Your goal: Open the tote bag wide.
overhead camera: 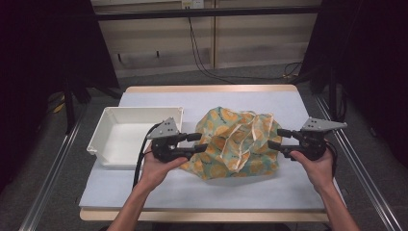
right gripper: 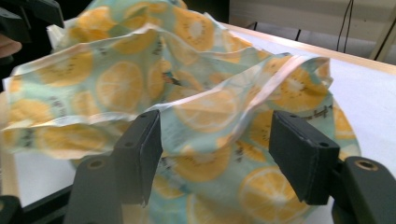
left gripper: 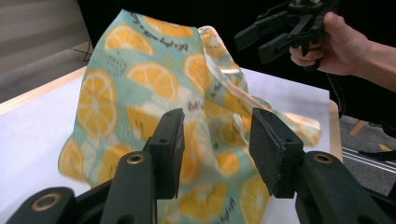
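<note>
Lying crumpled on the white table cover (overhead camera: 159, 185), the orange-print bag (overhead camera: 231, 144) sits right of centre, its pale handles (overhead camera: 243, 126) folded across the top and the white bin (overhead camera: 118, 132) just beside it on the left. You hold your left gripper (overhead camera: 197, 143) at the bag's left edge and your right gripper (overhead camera: 278, 138) at its right edge, each with jaws spread; in the two gripper views the cloth shows between the pads, but nothing is pinched. To my eye you are at the approach step, lining up for a two-sided grab. Next, pick one clear fold or hem on each side, push the pads around it, and squeeze before lifting, so you catch a single layer rather than a bunch.
</note>
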### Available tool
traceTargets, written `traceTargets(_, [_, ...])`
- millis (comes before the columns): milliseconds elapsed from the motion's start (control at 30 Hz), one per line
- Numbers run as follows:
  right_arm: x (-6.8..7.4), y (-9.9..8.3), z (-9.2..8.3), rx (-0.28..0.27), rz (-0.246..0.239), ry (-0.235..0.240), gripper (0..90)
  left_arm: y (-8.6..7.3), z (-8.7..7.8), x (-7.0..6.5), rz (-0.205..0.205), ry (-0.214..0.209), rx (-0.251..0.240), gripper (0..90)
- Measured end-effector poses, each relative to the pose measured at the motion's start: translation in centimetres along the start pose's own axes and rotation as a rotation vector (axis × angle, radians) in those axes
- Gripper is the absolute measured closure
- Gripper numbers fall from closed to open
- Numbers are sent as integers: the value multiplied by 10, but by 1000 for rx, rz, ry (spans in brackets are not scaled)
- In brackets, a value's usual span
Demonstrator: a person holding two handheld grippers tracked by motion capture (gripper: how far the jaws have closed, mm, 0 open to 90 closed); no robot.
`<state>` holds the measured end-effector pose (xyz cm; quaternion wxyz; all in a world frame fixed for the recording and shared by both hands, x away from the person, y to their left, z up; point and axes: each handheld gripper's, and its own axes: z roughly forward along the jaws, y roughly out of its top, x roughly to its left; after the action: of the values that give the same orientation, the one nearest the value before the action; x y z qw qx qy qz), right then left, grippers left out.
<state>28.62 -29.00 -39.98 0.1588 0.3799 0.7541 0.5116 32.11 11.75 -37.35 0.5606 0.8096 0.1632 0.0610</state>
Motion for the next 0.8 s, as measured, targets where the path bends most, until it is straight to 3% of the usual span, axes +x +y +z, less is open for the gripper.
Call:
traceTargets(133, [-8, 7, 13, 27, 7, -7, 318, 6, 20, 8, 3, 12, 27, 453])
traceTargets(267, [-14, 14, 24, 47, 9, -31, 278, 5, 34, 18, -17, 15, 35, 460])
traceTargets(367, [-22, 18, 38, 69, 26, -31, 258, 0, 49, 22, -39, -6, 85, 519])
traceTargets(467, [-25, 18, 45, 84, 38, -20, 265, -3, 53, 23, -50, -13, 98, 597])
traceTargets(500, [-25, 17, 51, 93, 44, -14, 293, -5, 54, 22, -52, -18, 102, 685])
traceTargets(533, [-25, 17, 51, 93, 44, -14, 293, -7, 56, 23, -58, -26, 100, 685])
traceTargets(600, [-26, 15, 55, 93, 54, 0, 351, -10, 57, 24, -77, -45, 98, 752])
traceTargets(667, [-25, 15, 59, 91, 54, 22, 521, -13, 57, 24, -85, -63, 102, 764])
traceTargets(700, [-24, 14, 63, 92, 51, 43, 580, -15, 58, 23, -81, -67, 116, 797])
traceTargets(733, [-24, 14, 63, 92, 51, 43, 580, -15, 58, 23, -81, -67, 116, 823])
traceTargets(800, [-22, 13, 64, 92, 46, 65, 728, -17, 58, 21, -80, -72, 122, 841])
